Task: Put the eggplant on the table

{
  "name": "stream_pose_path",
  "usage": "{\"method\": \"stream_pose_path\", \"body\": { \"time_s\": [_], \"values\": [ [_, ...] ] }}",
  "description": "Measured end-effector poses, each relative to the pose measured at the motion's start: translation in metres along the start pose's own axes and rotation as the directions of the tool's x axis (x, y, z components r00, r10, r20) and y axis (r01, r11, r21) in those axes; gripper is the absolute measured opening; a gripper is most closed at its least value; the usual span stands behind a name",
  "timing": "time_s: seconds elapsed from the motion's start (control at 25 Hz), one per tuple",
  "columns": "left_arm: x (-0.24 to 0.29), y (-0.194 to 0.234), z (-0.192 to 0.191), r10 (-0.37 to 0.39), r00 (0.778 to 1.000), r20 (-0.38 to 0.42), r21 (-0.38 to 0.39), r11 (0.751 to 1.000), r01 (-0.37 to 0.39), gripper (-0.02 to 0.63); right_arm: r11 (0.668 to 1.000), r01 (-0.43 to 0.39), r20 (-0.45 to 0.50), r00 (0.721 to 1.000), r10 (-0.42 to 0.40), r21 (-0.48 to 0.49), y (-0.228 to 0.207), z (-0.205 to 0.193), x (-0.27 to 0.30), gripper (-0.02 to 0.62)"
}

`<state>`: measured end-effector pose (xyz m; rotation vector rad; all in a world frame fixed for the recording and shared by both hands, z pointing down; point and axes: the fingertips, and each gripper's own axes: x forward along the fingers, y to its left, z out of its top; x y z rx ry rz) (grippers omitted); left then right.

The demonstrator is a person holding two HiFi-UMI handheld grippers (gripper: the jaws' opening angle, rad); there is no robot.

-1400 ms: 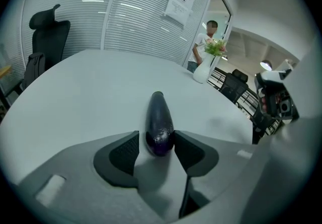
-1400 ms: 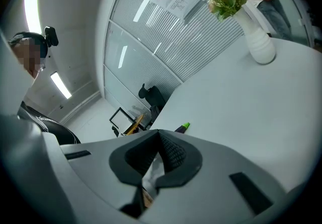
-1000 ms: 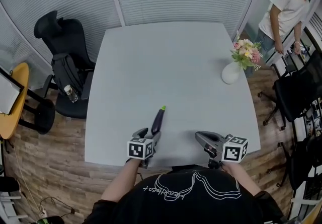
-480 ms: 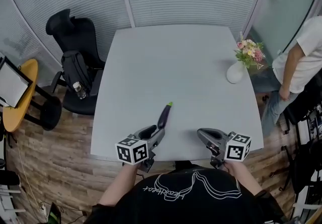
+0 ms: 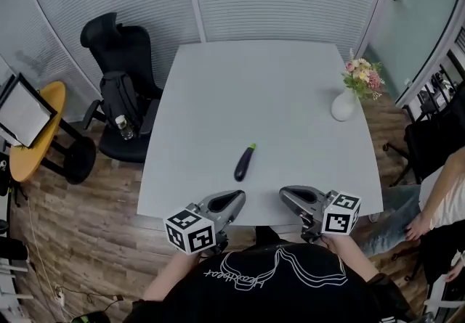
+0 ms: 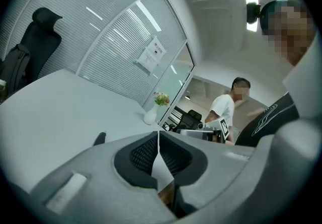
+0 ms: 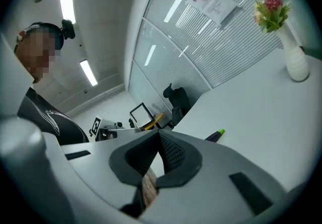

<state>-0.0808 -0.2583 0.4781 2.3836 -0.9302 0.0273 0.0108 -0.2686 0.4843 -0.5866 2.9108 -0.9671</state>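
Note:
A dark purple eggplant (image 5: 244, 162) with a green stem lies alone on the pale grey table (image 5: 276, 89), a little in front of its near edge. My left gripper (image 5: 236, 199) hangs shut and empty above that near edge, well clear of the eggplant. My right gripper (image 5: 285, 195) is shut and empty beside it. In the left gripper view only the tip of the eggplant (image 6: 99, 138) shows over the closed jaws. The right gripper view shows the eggplant (image 7: 215, 135) just past its jaws.
A white vase of flowers (image 5: 346, 100) stands at the table's right edge. A black office chair (image 5: 120, 89) with a bag and bottle sits at the left, beside a round yellow table (image 5: 33, 144). A person (image 5: 443, 202) stands at the far right.
My left gripper let go of the eggplant, drew back toward me and up, and shut. The eggplant stays on the table. The right gripper barely shifted. The person at the right walked nearer.

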Motion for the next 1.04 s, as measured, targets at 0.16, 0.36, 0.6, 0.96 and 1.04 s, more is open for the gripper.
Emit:
{"method": "stream_pose_path", "body": {
  "time_s": [0.16,0.36,0.6,0.96,1.04],
  "values": [
    [-0.005,-0.008,-0.005,0.001,1.000,-0.007,0.023,1.000,-0.001,0.015,0.999,-0.015,-0.014,1.000,0.014,-0.035,0.012,-0.004,0.003,0.006],
    [-0.010,-0.010,-0.011,0.006,1.000,-0.008,0.020,1.000,-0.005,0.015,1.000,-0.014,-0.008,1.000,0.013,-0.025,0.015,-0.009,0.003,0.006],
    [-0.012,-0.014,-0.018,0.017,1.000,-0.018,0.032,0.999,-0.016,0.014,1.000,-0.004,-0.014,1.000,0.004,-0.022,0.018,-0.014,0.000,0.006],
    [-0.015,-0.012,-0.018,0.015,1.000,0.000,-0.009,1.000,-0.015,0.014,1.000,-0.002,-0.012,1.000,0.002,-0.017,0.018,-0.018,-0.001,0.006],
    [-0.015,-0.011,-0.016,0.009,1.000,0.014,-0.024,1.000,-0.009,0.014,1.000,-0.005,-0.005,1.000,0.005,-0.012,0.018,-0.018,-0.002,0.006]
  ]
}}
